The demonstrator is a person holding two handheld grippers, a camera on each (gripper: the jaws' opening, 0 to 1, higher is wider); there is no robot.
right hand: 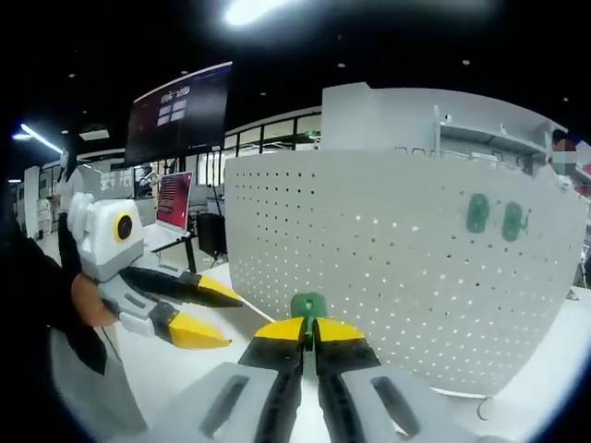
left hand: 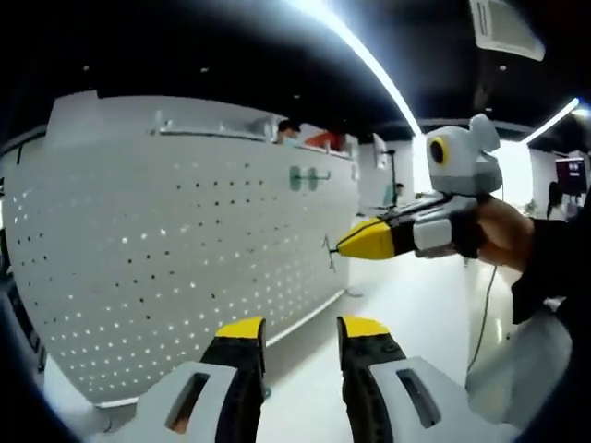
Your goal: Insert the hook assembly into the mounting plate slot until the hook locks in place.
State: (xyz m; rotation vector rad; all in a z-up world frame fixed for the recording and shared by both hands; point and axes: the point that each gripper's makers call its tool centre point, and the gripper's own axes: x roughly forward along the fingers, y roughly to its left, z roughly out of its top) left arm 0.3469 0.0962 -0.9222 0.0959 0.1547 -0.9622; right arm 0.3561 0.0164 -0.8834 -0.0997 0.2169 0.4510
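While empty left tongs (left hand: 300, 330) gape, right tongs (right hand: 308, 329) (pinching green hook (right hand: 308, 305)).

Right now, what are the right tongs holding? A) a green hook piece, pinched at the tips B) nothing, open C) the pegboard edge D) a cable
A: in the right gripper view the right tongs are shut on a green hook at the yellow tips, in front of the white pegboard, which already carries two green pieces.
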